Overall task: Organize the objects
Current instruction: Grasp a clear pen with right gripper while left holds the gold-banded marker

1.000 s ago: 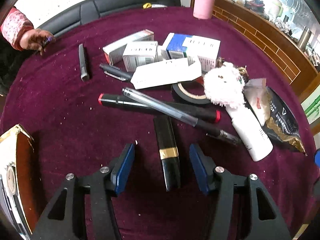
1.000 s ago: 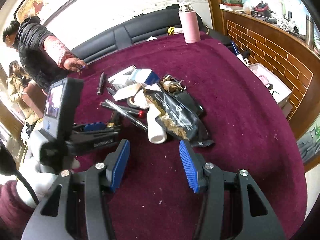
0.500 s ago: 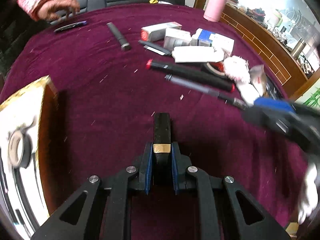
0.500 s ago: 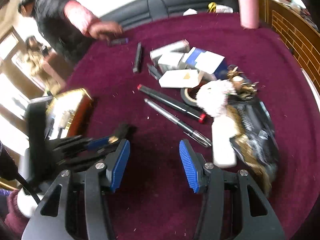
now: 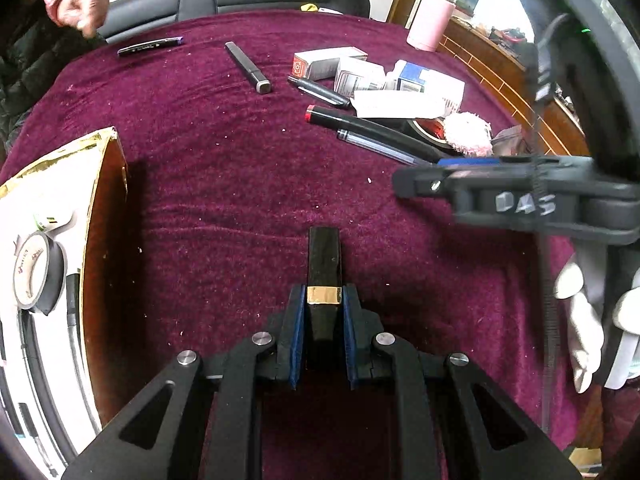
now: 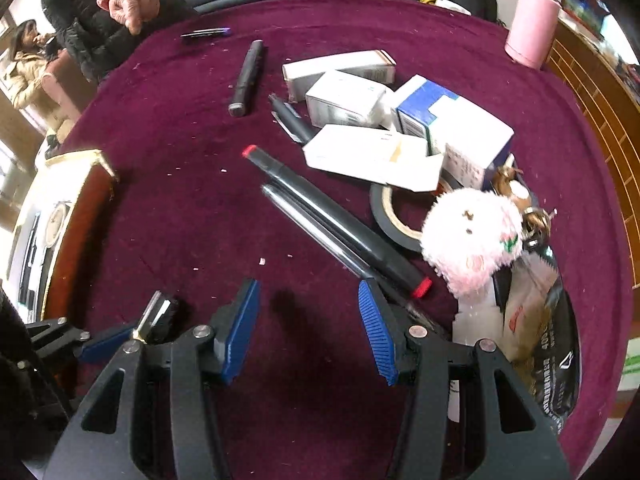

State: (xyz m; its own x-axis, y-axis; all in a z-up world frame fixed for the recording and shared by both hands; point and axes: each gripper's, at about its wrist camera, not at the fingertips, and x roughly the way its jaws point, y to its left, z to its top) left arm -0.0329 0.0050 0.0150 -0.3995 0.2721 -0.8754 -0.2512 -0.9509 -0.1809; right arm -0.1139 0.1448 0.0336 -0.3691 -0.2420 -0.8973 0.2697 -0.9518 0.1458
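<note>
Left wrist view. Desk [image 5: 224,168]: round, covered in maroon velvet, flecked with pale crumbs. Box [image 5: 105,184] at left: brown wall, gold-edged, white inside; a tape roll [image 5: 38,272] is seen lying in it. Far side: two dark markers [image 5: 150,46] [image 5: 248,67], well apart. Right of centre: white cartons [image 5: 394,80] are heaped, with a red-capped marker [image 5: 372,130] and a clear pen [image 5: 380,148] just beside each other in front. Pink bottle [image 5: 432,24] at the far rim. Right gripper [image 5: 516,196], blurred, is seen side-on at right and hides part of the heap; a white-gloved hand [image 5: 580,320] is below it. Left gripper [image 5: 323,320]: blue pads clamped on a black tube [image 5: 323,264], square-sectioned, gold-banded, pointing away above the cloth.

Right wrist view. Same heap is shown closer: cartons [image 6: 376,156], black tape ring [image 6: 390,216], fluffy pink ball [image 6: 472,236], dark foil bag [image 6: 560,352]. Marker [image 6: 340,220] and pen [image 6: 312,228] lie diagonally; the pen's near end passes behind the right finger. Right gripper [image 6: 308,320]: jaws apart, nothing between them, bare cloth beneath. Left gripper [image 6: 108,344] with the tube [image 6: 158,316] is seen at lower left, near the box [image 6: 86,200].
</note>
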